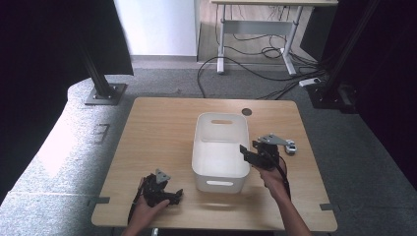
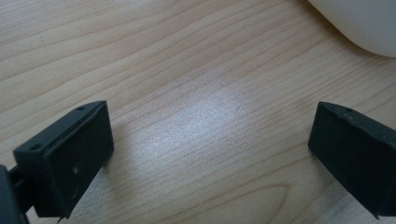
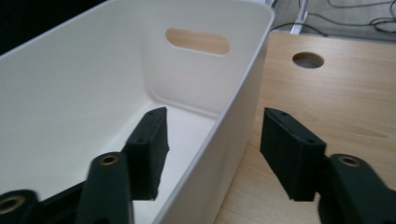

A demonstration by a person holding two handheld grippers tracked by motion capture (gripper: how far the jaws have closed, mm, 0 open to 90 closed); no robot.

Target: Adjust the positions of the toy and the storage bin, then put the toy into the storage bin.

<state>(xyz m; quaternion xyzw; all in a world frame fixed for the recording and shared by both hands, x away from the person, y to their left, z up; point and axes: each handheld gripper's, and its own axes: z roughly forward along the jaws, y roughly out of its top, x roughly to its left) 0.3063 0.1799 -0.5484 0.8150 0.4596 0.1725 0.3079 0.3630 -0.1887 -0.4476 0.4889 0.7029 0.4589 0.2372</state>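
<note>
A white plastic bin (image 1: 220, 177) with handle slots stands in the middle of the wooden table (image 1: 157, 128). My right gripper (image 1: 248, 153) straddles the bin's right wall (image 3: 243, 93) near its rim. One jaw is inside the bin and the other outside, and neither pad presses on the wall, so the gripper is open. The bin's inside looks empty from the right gripper view. My left gripper (image 1: 169, 196) rests low over the table's front left, open (image 2: 210, 121) with bare wood between its jaws. A corner of the bin (image 2: 359, 23) is just past it.
A small grey metal object (image 1: 291, 147) lies on the table right of the right gripper. A round cable hole (image 1: 246, 112) (image 3: 308, 59) sits behind the bin. Beyond the table are black stand legs (image 1: 103, 91), floor cables (image 1: 255, 69) and another desk (image 1: 255, 22).
</note>
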